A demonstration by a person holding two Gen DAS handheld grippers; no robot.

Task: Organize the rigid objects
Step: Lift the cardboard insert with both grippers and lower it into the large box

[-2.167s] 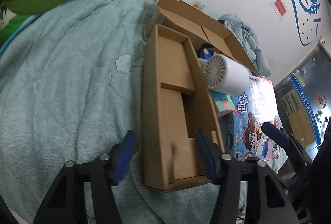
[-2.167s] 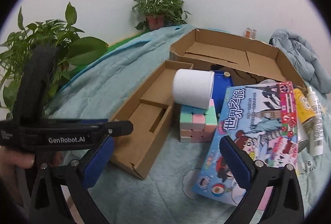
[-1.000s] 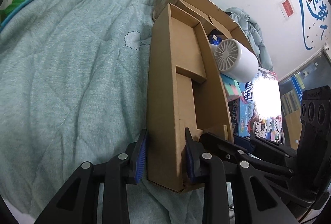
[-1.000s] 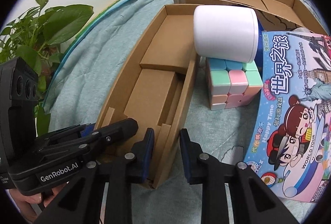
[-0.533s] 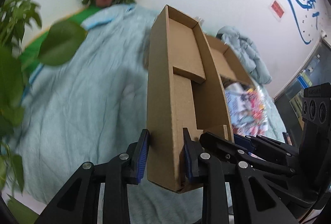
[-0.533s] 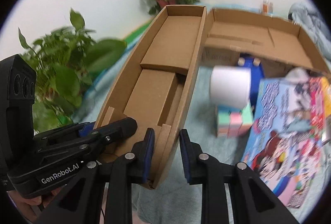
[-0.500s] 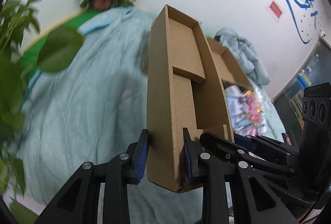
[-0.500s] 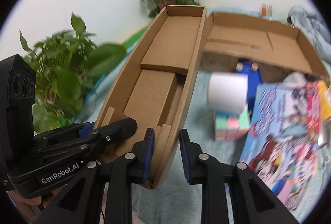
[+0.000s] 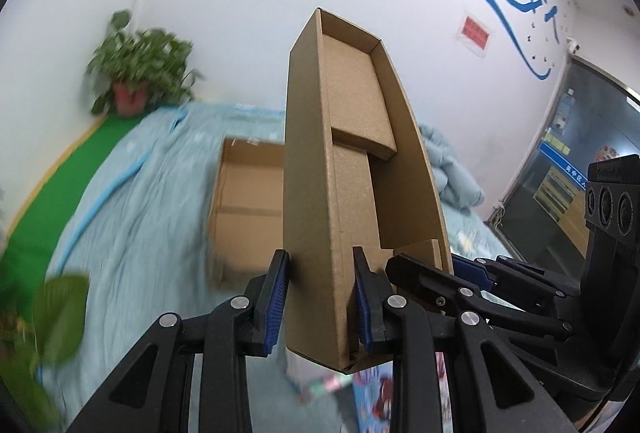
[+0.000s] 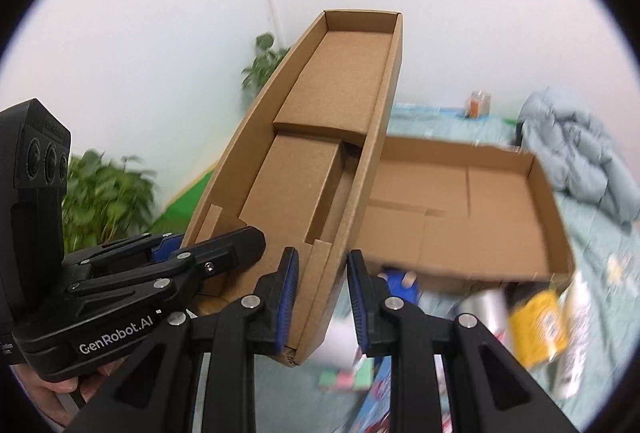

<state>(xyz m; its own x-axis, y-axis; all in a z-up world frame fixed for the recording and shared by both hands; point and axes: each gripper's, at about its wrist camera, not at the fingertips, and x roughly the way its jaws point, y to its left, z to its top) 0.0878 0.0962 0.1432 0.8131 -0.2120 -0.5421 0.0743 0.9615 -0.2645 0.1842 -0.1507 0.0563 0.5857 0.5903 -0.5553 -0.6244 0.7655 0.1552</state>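
Both grippers hold one long cardboard tray with inner dividers, raised in the air and tilted up. My left gripper is shut on the tray's left wall at its near end. My right gripper is shut on the right wall of the same tray. Each gripper shows in the other's view: the right one and the left one.
A wide open cardboard box lies on the teal blanket behind and below the tray. Blurred loose items lie below: a yellow pack, a picture book, a pastel cube. Potted plants stand along the wall.
The tray went from resting on the blanket to being clamped by both grippers and lifted. Since half a second ago it has risen higher and moved toward the open box.
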